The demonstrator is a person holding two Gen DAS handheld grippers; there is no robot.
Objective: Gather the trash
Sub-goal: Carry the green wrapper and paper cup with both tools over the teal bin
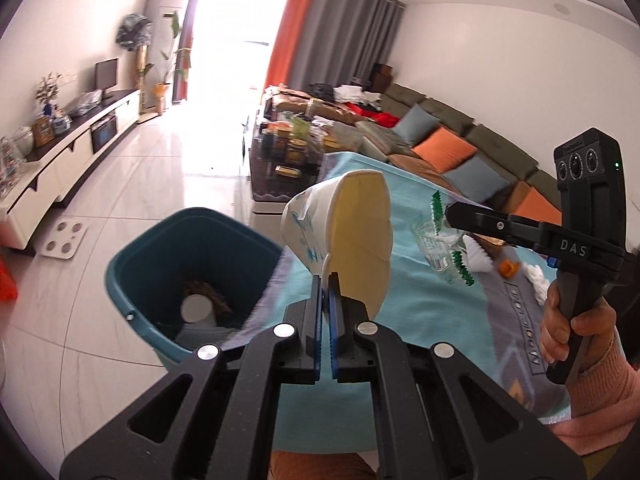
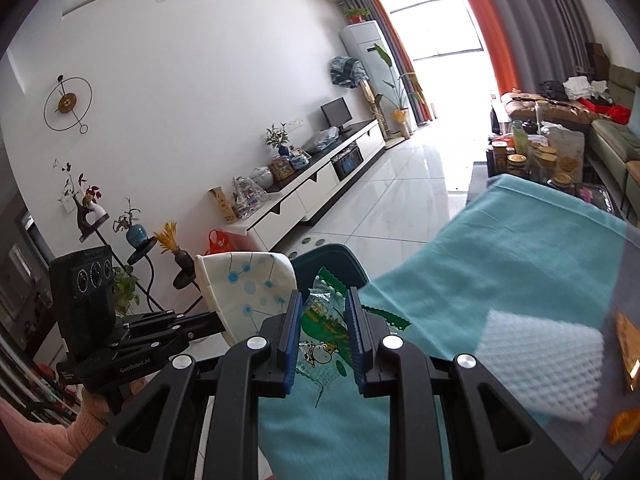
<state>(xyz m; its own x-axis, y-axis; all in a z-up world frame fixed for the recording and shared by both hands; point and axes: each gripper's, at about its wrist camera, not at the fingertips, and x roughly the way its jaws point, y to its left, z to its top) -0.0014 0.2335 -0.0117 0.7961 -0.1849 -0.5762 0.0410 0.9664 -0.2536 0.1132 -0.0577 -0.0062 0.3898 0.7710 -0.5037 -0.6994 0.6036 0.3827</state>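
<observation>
A: How will the white paper cup with blue dots (image 1: 316,220) handle?

B: Light and easily crushed, I judge. The left gripper (image 1: 325,300) has its jaws together on the rim, cup tilted above the near edge of the teal plastic bin (image 1: 136,256).

A: And the right gripper (image 2: 323,320)?

B: Clamped on a crinkly clear-and-green snack wrapper (image 2: 320,320), slippery film, over the turquoise tablecloth (image 2: 520,248). White foam netting (image 2: 540,360) lies right; nothing blocks the bin.

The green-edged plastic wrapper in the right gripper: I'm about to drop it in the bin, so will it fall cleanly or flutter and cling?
The wrapper looks like thin clear film, crumpled between the right gripper fingers, so probably floppy and very light. It may drift rather than drop straight, so release low over the teal bin.
</observation>
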